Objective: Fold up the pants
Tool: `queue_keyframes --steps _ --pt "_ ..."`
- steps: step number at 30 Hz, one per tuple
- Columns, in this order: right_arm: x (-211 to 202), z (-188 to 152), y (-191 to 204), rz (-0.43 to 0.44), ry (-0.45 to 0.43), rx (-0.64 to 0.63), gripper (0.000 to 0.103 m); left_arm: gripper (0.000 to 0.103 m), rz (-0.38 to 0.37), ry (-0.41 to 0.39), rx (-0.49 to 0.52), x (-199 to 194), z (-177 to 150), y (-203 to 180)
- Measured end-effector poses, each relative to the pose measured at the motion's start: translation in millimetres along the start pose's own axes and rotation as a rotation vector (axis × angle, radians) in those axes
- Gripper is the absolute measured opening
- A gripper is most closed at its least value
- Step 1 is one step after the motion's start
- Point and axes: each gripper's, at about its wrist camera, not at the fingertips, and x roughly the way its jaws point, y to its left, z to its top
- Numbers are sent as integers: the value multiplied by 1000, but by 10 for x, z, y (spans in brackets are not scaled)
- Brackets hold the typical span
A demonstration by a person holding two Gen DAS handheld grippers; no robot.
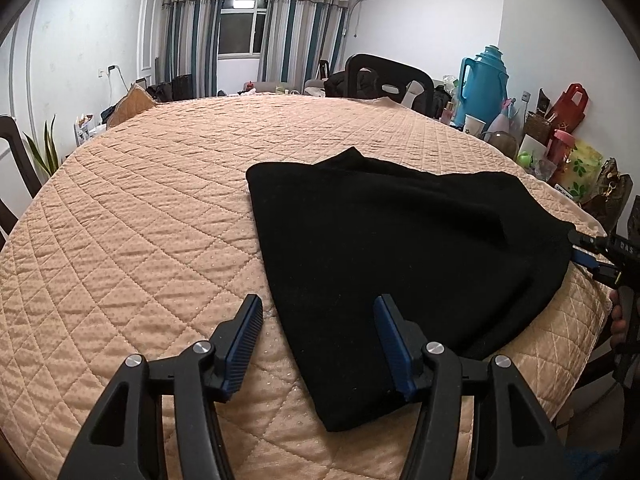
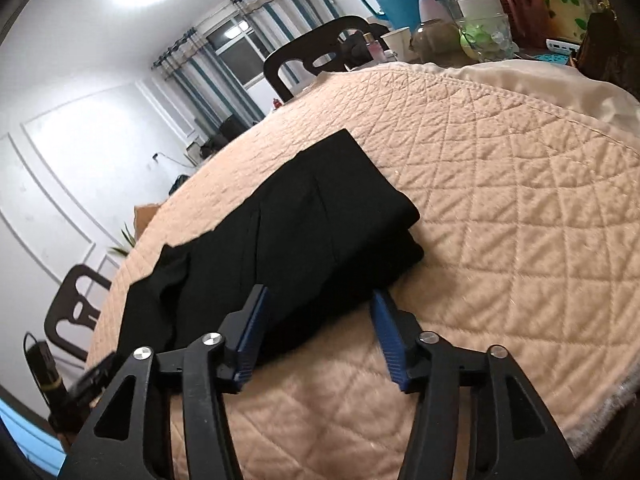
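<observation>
Now the black pants [image 1: 400,248] are lying folded on the quilted desk [image 1: 140,220]. Both the left gripper [image 1: 318,344] and right gripper [image 2: 318,336] are holding their jaws open, gripping nothing. Next, I think, comes grabbing an edge for another fold.

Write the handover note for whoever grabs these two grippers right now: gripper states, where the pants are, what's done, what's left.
Left gripper: open, holding nothing, at the near edge of the black pants.
Right gripper: open, the folded edge lies between its fingers, not pinched.
Pants: lying folded in layers on the quilted table cover, right of centre.
Done: at least one fold.
Left: probably square up the edges, or one more fold if a smaller bundle is wanted.
</observation>
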Motion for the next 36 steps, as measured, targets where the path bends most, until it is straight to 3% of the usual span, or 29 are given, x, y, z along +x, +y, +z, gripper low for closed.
queue_keyframes --steps 10,13,22,23,26,36 --pt "0 93 -68 14 -73 117 56 62 2 0 0 2 2 -14" --pt "62 101 8 -50 -49 86 56 62 2 0 0 2 1 -12" --pt "261 274 18 -86 -27 104 56 62 7 6 -4 27 11 -9" --pt "272 280 36 -83 -24 99 54 62 8 7 -5 29 12 -8" --pt "221 232 105 -64 -36 75 26 62 10 12 -4 33 17 -2" --pt "218 362 141 -33 -46 56 23 62 18 28 -12 47 44 -17"
